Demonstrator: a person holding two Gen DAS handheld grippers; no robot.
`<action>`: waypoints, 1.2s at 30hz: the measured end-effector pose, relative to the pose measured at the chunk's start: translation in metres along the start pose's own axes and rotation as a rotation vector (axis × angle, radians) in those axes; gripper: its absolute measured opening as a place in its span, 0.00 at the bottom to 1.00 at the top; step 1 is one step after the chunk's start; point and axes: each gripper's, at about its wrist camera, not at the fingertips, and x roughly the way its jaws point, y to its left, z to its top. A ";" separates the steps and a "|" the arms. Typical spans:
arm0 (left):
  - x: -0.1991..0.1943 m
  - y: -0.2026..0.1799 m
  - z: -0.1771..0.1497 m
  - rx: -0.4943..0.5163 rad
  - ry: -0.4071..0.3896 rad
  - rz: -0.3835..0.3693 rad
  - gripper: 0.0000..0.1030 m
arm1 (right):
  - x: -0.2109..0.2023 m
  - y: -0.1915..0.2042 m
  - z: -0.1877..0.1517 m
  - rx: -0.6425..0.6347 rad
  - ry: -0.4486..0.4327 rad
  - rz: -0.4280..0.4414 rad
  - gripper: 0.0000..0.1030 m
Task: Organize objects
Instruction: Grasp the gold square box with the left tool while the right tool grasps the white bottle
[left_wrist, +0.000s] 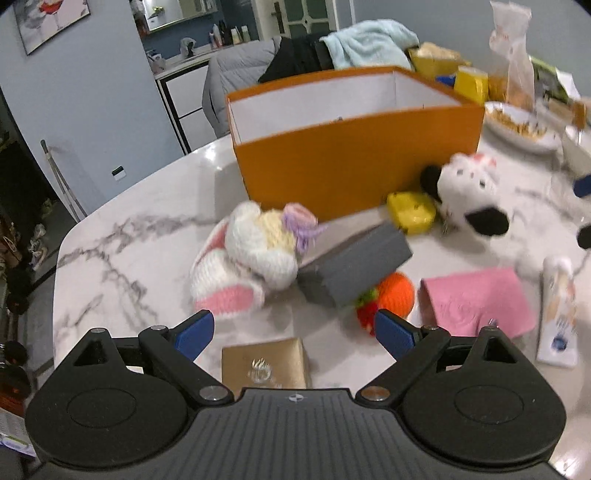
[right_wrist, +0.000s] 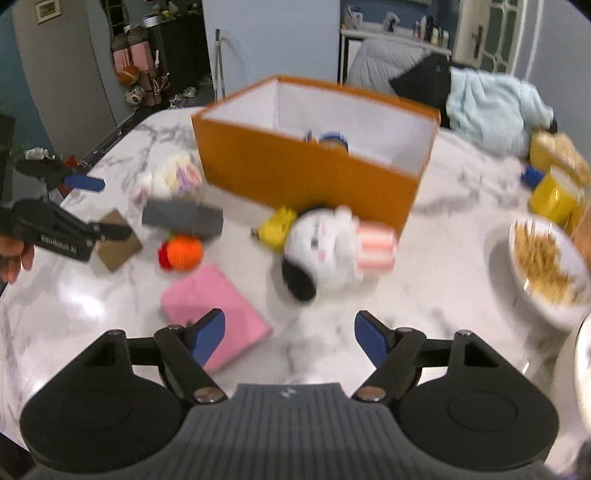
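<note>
A lived-in home. A marble dining table (left_wrist: 122, 236) carries a noodle bowl (right_wrist: 546, 266). At eleven o'clock hangs a framed picture (left_wrist: 51, 20).

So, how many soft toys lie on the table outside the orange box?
2: the knitted bunny at the grey box's left, the black-eared white dog against the orange box. Others may be hidden.

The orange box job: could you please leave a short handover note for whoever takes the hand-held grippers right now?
Left hand-held gripper: open, empty, above the gold box.
Right hand-held gripper: open, empty, between the pink pack and the dog plush.
Orange box: on the marble table, something blue inside, too blurred to name.
Left: bunny plush, grey box, orange ball, yellow toy all still outside.
</note>
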 end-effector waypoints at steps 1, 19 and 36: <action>0.002 0.000 -0.002 0.004 0.008 0.008 1.00 | 0.004 -0.001 -0.010 0.020 0.008 0.009 0.78; 0.032 0.012 -0.030 -0.017 0.122 0.011 1.00 | 0.036 -0.006 -0.091 0.498 -0.085 0.028 0.74; 0.041 0.025 -0.039 -0.062 0.137 -0.007 1.00 | 0.042 0.002 -0.091 -0.007 -0.030 -0.089 0.58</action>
